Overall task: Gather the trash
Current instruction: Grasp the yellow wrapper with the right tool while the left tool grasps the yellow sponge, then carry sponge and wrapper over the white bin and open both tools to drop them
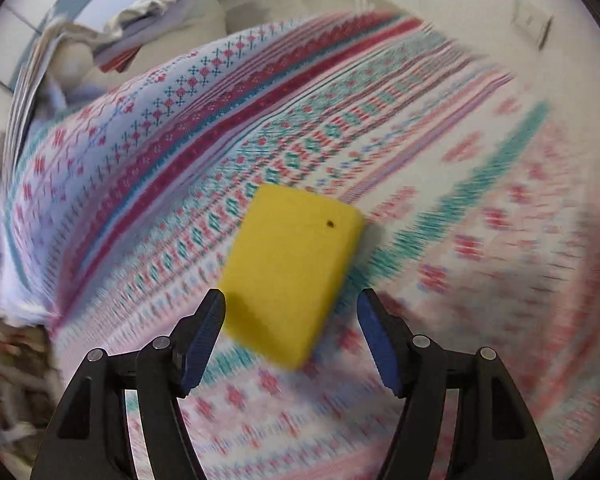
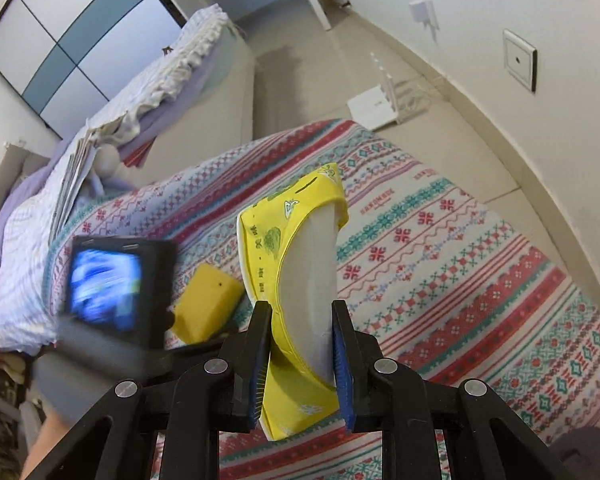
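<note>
A: How are the fingers of the left gripper set?

B: They are spread wide, with nothing clamped. A yellow sponge is seen between and just ahead of the tips, lying on the patterned cloth. Whether the left-hand pad touches the sponge's edge cannot be told, since the view is smeared by motion blur.

A: And the right gripper?

B: Its fingers are drawn narrow and closed on a yellow wrapper, a printed packet with a pale inner side. The packet is held upright and extends beyond the tips, above the cloth.

A: What is shown farther out from the right fingers?

B: To the left of the tips the same yellow sponge is seen on the cloth, and beside it the left tool's small lit screen, blurred. Beyond the cloth's far edge a bed with pale ruffled bedding is visible. To the right of the tips, well apart, a white router is set on the floor below a wall socket.
</note>
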